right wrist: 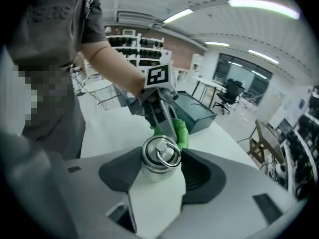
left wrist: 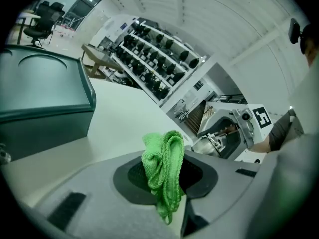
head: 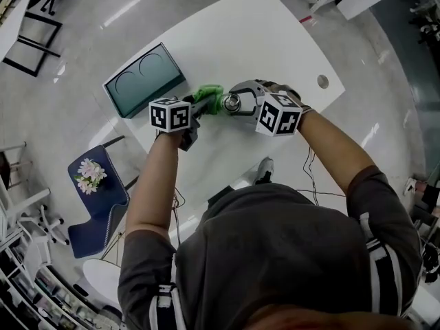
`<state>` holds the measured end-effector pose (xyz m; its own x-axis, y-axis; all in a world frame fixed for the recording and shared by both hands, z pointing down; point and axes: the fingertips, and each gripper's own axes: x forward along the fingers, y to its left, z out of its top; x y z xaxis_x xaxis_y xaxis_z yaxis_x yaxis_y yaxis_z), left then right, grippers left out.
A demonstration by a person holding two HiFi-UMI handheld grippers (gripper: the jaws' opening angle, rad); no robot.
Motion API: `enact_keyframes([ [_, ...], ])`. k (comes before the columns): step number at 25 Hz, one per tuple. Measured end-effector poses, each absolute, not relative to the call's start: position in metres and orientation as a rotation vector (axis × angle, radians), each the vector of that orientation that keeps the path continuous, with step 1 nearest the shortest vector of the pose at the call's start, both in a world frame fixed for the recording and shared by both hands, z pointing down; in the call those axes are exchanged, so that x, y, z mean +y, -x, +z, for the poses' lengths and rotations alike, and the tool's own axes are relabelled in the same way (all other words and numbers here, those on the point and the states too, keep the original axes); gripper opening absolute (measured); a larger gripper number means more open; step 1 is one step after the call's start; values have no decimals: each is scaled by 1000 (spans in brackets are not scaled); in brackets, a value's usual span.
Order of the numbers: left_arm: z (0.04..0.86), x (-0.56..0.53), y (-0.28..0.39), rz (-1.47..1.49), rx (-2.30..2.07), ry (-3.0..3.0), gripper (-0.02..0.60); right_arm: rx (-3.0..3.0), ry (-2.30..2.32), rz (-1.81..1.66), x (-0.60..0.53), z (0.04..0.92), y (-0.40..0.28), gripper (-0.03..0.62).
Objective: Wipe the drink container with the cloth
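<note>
A crumpled green cloth [left wrist: 163,173] is pinched between the pads of my left gripper [left wrist: 164,184], which is shut on it. In the head view the cloth [head: 208,95] sits just left of a steel drink container [head: 232,102] with a ring lid. My right gripper [right wrist: 159,171] has its two dark pads against the container [right wrist: 160,156], one on each side, and holds it upright over the white table [head: 261,33]. From the right gripper view, the cloth [right wrist: 180,133] shows just behind the container, close to it; whether they touch I cannot tell.
A dark green box [head: 144,81] stands on the table to the left of the grippers. A round hole [head: 322,81] is in the tabletop at the right. Beyond the table's near-left edge stands a blue chair [head: 96,198] with flowers on it.
</note>
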<state>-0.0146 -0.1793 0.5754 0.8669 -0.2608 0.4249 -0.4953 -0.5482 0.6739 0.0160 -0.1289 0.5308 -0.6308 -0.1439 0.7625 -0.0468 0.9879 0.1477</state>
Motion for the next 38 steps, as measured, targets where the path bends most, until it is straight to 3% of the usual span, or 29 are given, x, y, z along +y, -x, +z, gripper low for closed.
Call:
enact_keyframes([
  [5,577,-164,15,378,-508,-2165,80,-2018,223,-392,-131,532,-29,248],
  [9,577,-164,21,388,-522,-2149,80,-1984,168,-453,-141,527,-23,262],
  [19,578,-163,25,338,-582,-2115,80,-2332,-519,425,-131,539,-24,262],
  [26,583,-157,25,347,-595,-2089,80,-2408,-470,240,-124,533,-12,225],
  [33,557,-212,-23,397,-86,-2146,80,-2391,-257,77,-118,532,-10,222],
  [38,567,-193,-62,534,199,-2064,80,-2397,-238,39,-122,530,-9,222],
])
